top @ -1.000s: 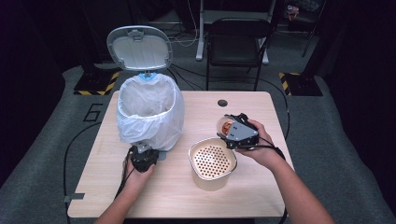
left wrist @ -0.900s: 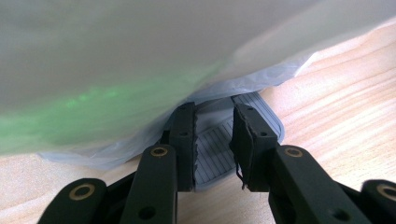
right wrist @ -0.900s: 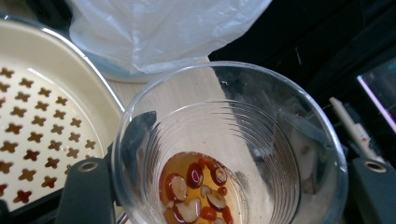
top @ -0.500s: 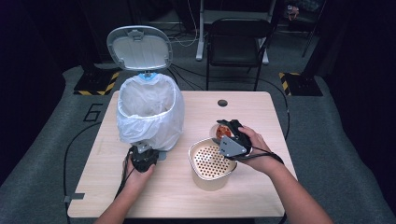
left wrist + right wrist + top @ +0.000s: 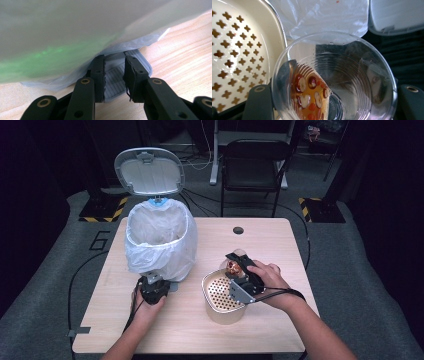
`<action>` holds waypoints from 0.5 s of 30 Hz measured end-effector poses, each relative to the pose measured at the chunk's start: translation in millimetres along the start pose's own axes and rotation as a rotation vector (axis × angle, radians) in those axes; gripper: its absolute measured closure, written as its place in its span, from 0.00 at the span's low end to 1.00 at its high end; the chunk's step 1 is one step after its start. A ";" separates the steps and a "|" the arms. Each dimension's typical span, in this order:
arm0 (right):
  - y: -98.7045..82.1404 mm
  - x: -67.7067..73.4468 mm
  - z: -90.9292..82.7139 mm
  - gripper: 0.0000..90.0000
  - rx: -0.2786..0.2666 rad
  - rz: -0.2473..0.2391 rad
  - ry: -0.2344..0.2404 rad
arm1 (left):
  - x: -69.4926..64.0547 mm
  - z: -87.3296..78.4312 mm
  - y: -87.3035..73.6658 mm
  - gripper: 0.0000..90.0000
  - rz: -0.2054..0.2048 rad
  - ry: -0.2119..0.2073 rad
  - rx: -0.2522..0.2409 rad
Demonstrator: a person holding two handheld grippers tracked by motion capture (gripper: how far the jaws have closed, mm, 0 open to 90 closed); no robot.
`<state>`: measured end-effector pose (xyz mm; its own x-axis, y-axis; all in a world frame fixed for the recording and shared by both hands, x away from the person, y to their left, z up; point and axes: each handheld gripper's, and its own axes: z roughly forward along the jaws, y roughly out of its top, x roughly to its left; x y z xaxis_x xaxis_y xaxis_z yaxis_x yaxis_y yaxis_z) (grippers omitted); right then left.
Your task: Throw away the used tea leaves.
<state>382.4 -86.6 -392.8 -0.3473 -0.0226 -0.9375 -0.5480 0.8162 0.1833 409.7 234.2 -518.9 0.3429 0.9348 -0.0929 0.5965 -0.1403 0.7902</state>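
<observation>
Tilting since 1 second ago, right tool [image 5: 239, 270] clamping cup [image 5: 334, 82] at strainer's [image 5: 218, 292] 1 o'clock rim; left tool [image 5: 115, 75], parted, over bin pedal [image 5: 117, 75]; counter [image 5: 270, 240] open at 12.

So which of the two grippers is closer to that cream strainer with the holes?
Right. The right gripper holds a clear cup tilted at the strainer's rim, while the left gripper sits away at the bin's pedal.

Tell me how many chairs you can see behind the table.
1: a black chair on the floor beyond the table's far edge, right of the open bin lid. Others may be hidden in the dark background.
</observation>
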 end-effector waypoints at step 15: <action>11.7 16.0 -2.3 0.36 0.058 -0.341 -0.104 | 3.8 -1.9 1.1 0.78 0.058 0.010 0.026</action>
<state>368.7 -78.7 -405.1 -0.0715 -0.2426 -0.9675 -0.5737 0.8035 -0.1591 410.3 238.3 -517.2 0.3698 0.9282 -0.0413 0.5944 -0.2022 0.7783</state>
